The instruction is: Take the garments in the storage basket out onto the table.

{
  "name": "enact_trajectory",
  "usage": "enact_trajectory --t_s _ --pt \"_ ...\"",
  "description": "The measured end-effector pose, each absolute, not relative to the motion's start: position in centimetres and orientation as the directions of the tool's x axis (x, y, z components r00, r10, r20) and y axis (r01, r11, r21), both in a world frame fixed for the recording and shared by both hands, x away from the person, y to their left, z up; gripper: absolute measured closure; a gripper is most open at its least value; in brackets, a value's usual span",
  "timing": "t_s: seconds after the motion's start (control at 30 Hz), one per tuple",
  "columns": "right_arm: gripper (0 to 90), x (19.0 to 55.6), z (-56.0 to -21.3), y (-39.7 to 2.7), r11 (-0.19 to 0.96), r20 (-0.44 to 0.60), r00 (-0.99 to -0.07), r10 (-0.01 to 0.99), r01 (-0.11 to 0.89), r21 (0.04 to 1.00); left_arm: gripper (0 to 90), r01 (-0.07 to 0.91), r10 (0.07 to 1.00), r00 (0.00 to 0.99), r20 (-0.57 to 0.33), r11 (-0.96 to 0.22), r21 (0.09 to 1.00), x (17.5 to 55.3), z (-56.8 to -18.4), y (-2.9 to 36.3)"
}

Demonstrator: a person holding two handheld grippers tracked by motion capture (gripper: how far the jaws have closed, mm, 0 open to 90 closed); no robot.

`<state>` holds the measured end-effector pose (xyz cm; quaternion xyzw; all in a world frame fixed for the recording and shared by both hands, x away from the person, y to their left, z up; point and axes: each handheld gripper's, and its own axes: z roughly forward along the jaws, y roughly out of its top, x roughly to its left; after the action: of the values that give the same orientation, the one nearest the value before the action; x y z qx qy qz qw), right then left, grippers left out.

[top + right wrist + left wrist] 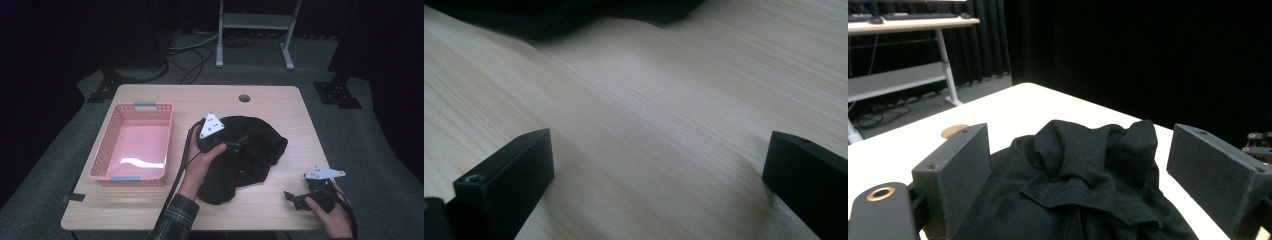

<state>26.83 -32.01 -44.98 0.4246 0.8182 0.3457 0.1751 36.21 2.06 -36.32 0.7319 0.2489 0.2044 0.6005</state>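
Note:
A crumpled black garment lies in the middle of the wooden table. My left gripper, with a grey plate on top, hovers over the garment's left part and points right across it. In the left gripper view the left gripper stands open, the cloth lying low between the jaws with no pad pressing on it. My right gripper rests near the table's front right corner, apart from the garment. The right gripper is open over bare wood, with the garment's edge farther off.
A pink plastic basket with nothing in it stands on the table's left side. A round cable hole sits near the far edge. Beyond the table are a white desk frame and loose cables on the grey floor.

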Motion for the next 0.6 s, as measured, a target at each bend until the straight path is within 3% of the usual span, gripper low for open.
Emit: enact_trajectory --t_s 0.6 --pt "0.0 27.0 -45.0 -32.0 0.401 0.009 -0.581 0.814 0.573 0.714 10.1 0.076 0.631 0.776 0.022 -0.127 0.989 33.7 -35.3 4.7"
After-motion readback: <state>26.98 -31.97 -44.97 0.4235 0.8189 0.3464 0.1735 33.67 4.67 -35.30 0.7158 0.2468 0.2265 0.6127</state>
